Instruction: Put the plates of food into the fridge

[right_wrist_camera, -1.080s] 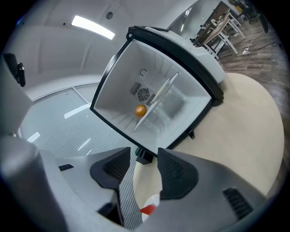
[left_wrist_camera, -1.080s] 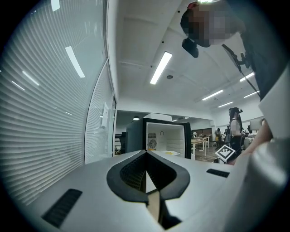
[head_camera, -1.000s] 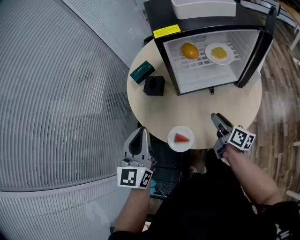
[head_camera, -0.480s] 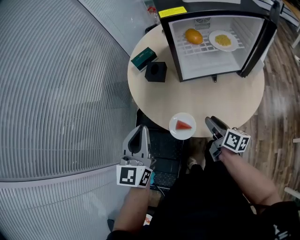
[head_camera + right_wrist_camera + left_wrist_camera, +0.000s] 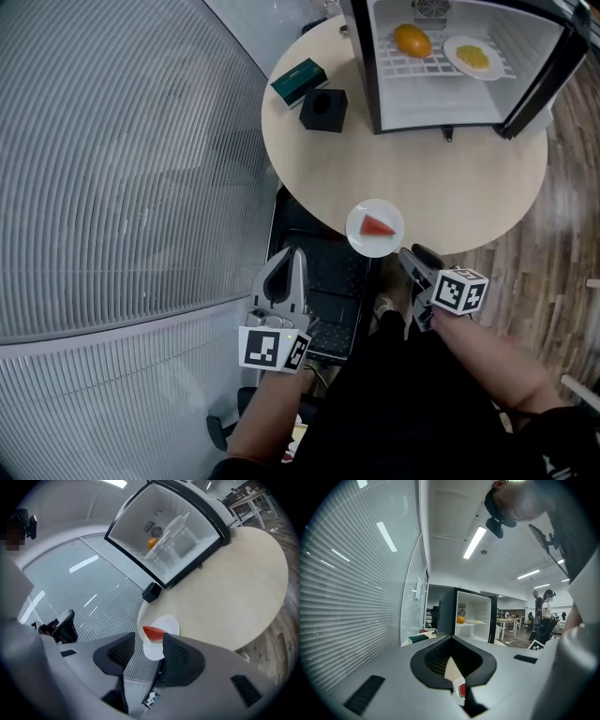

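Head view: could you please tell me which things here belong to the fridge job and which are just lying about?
Job:
plate with the watermelon slice, at the table edge
plate of yellow food, already on the shelf
open fridge

Lying about:
green box
black box
orange fruit on the shelf

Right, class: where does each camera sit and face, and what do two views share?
Head view: on the head, steeply down at table and fridge; left gripper, right gripper, forearms show.
Left gripper view: on that gripper, along its shut jaws toward the fridge.
Right gripper view: on that gripper, past its parted jaws at the plate.
All share the orange.
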Motion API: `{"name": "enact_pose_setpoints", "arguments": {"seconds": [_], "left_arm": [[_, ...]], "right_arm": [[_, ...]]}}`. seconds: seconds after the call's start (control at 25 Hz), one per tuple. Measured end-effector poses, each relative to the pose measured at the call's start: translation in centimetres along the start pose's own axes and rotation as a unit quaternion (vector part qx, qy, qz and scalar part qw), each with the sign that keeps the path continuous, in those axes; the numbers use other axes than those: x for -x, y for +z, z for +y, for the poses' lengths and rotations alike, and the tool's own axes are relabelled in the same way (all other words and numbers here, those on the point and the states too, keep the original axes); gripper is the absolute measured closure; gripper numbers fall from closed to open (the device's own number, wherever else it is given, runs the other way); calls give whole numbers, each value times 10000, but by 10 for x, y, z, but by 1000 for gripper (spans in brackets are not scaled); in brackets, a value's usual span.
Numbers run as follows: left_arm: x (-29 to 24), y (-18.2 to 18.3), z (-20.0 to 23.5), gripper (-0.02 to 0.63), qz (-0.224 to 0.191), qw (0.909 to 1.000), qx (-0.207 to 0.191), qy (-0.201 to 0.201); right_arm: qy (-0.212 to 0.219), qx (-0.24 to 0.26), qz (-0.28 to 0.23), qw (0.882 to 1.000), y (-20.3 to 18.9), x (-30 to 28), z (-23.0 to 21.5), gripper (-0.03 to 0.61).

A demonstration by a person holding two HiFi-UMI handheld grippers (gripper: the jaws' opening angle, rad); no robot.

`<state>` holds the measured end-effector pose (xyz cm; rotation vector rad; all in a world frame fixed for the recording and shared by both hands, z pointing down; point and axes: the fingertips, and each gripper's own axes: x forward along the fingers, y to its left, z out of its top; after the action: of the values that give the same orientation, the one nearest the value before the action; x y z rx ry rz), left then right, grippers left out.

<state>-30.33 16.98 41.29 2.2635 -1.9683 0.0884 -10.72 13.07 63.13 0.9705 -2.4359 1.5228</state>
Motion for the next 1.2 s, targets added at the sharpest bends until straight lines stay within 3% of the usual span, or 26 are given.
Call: {"name": "enact_pose_setpoints", "arguments": {"seconds": [0.36,0.8,1.08,1.2], "left_arm": [[13,-12,14,609,138,9998,-19,142],[26,-20,41,609,263,9991,-67,320],[28,-26,45,609,318,9989,-41,347],[27,-26,45,609,328,9989,-50,335]], "right_arm": [[-143,-854,418,9954,-56,-29,-12,388],[-402,-1567,236,9865,-69,-64,-33,397],[-292,-2031,225,9785,-74,-76,-32,414],[-337,-2282,193,9728,-74,-77,-36,474]]}}
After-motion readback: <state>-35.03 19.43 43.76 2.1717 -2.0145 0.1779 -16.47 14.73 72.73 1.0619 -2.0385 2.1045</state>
